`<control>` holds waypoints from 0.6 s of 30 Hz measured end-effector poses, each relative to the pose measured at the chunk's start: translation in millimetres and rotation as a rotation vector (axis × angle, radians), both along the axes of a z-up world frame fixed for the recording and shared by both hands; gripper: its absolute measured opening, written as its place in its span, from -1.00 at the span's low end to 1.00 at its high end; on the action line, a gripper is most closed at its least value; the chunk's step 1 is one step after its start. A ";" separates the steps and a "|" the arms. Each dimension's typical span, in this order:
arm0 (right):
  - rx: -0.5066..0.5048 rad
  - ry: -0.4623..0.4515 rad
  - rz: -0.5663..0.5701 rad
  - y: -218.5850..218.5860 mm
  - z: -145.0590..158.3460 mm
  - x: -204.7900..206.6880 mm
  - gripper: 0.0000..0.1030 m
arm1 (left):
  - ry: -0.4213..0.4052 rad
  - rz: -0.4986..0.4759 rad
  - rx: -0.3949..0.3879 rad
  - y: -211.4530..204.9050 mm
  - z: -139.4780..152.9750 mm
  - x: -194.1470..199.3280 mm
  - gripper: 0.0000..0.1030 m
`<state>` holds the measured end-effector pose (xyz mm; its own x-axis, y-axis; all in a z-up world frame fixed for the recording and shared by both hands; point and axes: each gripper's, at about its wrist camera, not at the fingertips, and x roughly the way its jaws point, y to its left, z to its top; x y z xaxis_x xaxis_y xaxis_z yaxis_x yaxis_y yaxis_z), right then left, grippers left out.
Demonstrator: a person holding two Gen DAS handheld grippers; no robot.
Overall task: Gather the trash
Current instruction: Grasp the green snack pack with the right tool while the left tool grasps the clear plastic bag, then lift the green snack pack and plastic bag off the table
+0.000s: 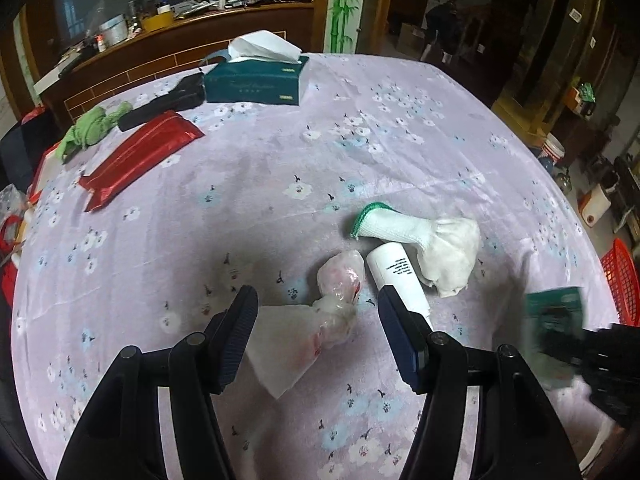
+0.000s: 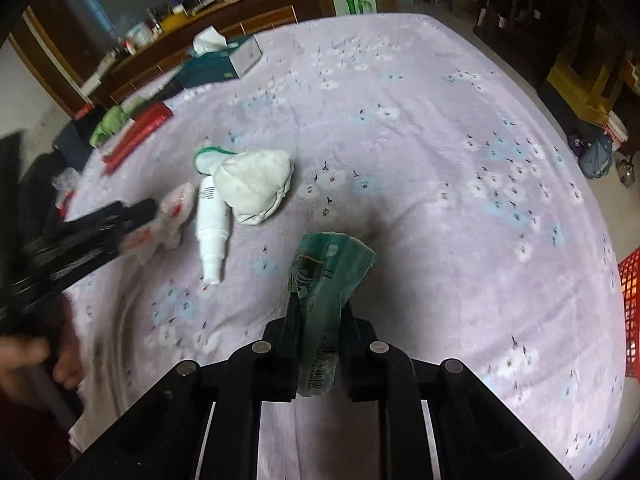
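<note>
Two tools are in your hands: your left tool (image 1: pixel 318 312) is spread wide, its fingers either side of a crumpled tissue and plastic wad (image 1: pixel 320 320) on the table (image 1: pixel 260 184), with nothing gripped; your right tool (image 2: pixel 318 312) is clenched on a teal wrapper (image 2: pixel 324 280), held above the cloth. In the left view that wrapper is only a blurred green patch at the right edge, and the wad's lower corner is hidden behind the left finger. A white bottle (image 2: pixel 212 220) lies just beside the wad, its print too small to read, touching a knotted white glove bundle (image 2: pixel 256 180). Far off sit a tissue box (image 1: pixel 256 80), red pouch (image 1: pixel 136 160) and green cloth (image 1: pixel 94 130). Your right side of the table is bare cloth up to its edge, where a red basket (image 2: pixel 630 312) is cut off by the frame
</note>
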<state>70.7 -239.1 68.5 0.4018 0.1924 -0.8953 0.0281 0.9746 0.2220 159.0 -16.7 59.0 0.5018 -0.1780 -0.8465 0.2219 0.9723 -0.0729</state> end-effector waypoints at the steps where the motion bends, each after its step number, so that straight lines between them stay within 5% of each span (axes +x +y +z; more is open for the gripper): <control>1: 0.012 -0.008 -0.002 -2.8 3.4 -5.6 -0.69 | 0.011 -0.008 0.001 -1.5 -4.2 2.0 0.18; 7: 0.041 -0.039 -0.005 -7.4 18.6 -27.9 -0.69 | 0.036 -0.050 0.038 -17.6 -24.1 8.5 0.09; 10: 0.035 -0.060 0.009 -4.2 24.6 -35.0 -0.69 | 0.067 -0.020 0.038 -16.4 -37.1 15.2 -0.31; 18: -0.025 -0.107 0.061 1.1 31.7 -57.0 -0.69 | 0.025 0.061 -0.048 -1.4 -26.5 -8.6 -0.36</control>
<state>13.7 -238.0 100.2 0.4838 0.1974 -0.8526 -0.0539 0.9791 0.1961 150.4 -18.1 32.5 0.4918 -0.1885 -0.8500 0.1600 0.9792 -0.1246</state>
